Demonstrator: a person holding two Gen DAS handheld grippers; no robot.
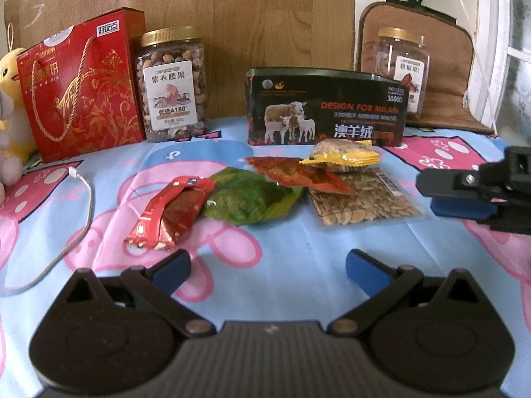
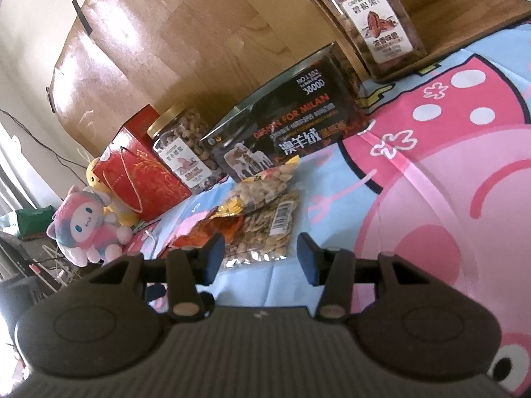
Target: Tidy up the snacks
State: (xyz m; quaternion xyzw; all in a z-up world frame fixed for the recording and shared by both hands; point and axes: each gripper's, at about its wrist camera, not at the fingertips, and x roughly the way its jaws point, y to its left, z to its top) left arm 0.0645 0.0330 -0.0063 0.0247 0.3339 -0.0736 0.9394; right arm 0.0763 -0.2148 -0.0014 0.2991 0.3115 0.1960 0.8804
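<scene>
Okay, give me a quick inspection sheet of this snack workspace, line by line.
Surface: cartoon bedsheet, pink and blue.
Job's things: seed packet, yellow packet, orange packet, green packet, red packet loose in front of the dark box.
Clutter: red gift bag, cashew jar, pecan jar, plush toys.
Grippers: left gripper and right gripper open, empty.
Cables: white cable on sheet.
Surroundings: wooden board behind.

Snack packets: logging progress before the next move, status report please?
Left gripper open, empty. Right gripper open, empty, near seed packet. Snack packets loose on the sheet before the dark box. White cable left, clear.
</scene>
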